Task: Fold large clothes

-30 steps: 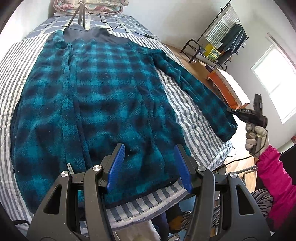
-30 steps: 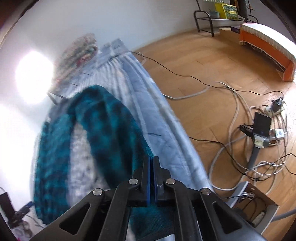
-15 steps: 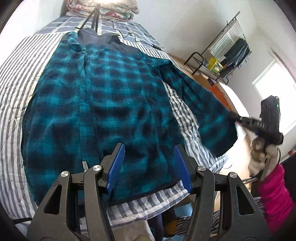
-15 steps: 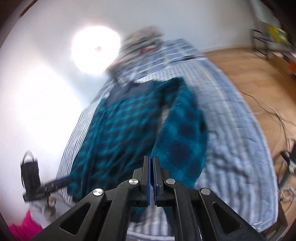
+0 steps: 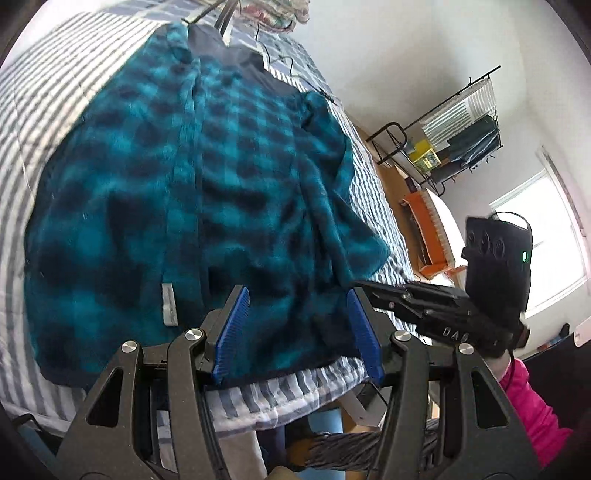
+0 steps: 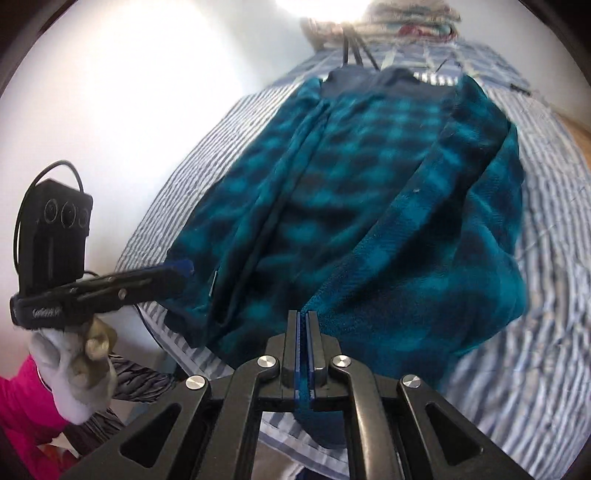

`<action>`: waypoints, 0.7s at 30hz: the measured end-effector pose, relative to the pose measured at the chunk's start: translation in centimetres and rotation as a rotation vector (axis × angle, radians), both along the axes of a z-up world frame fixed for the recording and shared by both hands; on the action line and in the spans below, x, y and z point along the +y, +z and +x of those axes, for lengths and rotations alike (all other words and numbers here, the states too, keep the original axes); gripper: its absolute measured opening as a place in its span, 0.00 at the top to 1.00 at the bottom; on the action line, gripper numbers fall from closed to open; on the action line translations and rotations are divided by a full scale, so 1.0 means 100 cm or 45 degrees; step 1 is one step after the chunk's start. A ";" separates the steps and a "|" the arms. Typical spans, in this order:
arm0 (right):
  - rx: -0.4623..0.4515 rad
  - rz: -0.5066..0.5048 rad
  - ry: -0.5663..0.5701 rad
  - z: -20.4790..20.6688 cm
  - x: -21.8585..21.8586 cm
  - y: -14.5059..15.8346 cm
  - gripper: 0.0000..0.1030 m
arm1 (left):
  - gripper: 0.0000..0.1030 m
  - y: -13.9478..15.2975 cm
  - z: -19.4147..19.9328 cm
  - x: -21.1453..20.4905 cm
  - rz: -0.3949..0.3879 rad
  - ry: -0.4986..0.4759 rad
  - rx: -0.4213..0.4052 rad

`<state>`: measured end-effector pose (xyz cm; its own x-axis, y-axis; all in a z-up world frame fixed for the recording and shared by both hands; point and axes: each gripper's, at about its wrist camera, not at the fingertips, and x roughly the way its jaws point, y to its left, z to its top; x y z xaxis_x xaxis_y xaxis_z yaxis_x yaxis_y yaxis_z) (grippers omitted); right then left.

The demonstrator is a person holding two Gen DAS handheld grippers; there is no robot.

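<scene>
A teal plaid fleece jacket (image 5: 155, 206) lies spread face up on the striped bed cover (image 5: 48, 92), with its collar far from me. Its right sleeve (image 6: 443, 240) is folded in over the jacket's body. My right gripper (image 6: 304, 317) has the sleeve's cuff (image 6: 317, 417) pinched between its pads, and its jaws are just opening. In the left wrist view, the right gripper (image 5: 360, 286) hovers over the hem's right corner. My left gripper (image 5: 297, 328) stands open above the hem, holding nothing. The left gripper (image 6: 183, 267) shows from the side in the right wrist view.
Folded bedding (image 6: 384, 16) and dark tripod legs (image 6: 352, 51) sit at the bed's head. Past the bed's right side are a clothes rack (image 5: 461, 129), an orange bench (image 5: 424, 236) and a bright window (image 5: 554, 229). A gloved hand (image 6: 74, 365) and pink sleeve (image 5: 532, 406) are nearby.
My right gripper has carried the sleeve from beyond the bed's edge inward across the jacket's body. My left gripper has drifted a little toward the hem and rolled, still open.
</scene>
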<state>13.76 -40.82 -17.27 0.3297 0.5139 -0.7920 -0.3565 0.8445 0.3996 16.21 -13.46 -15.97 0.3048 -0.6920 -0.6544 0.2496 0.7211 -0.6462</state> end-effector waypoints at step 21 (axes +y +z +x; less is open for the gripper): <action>0.083 0.046 -0.357 0.008 -0.126 -0.025 0.56 | 0.42 -0.033 -0.003 -0.077 -0.055 -0.177 0.117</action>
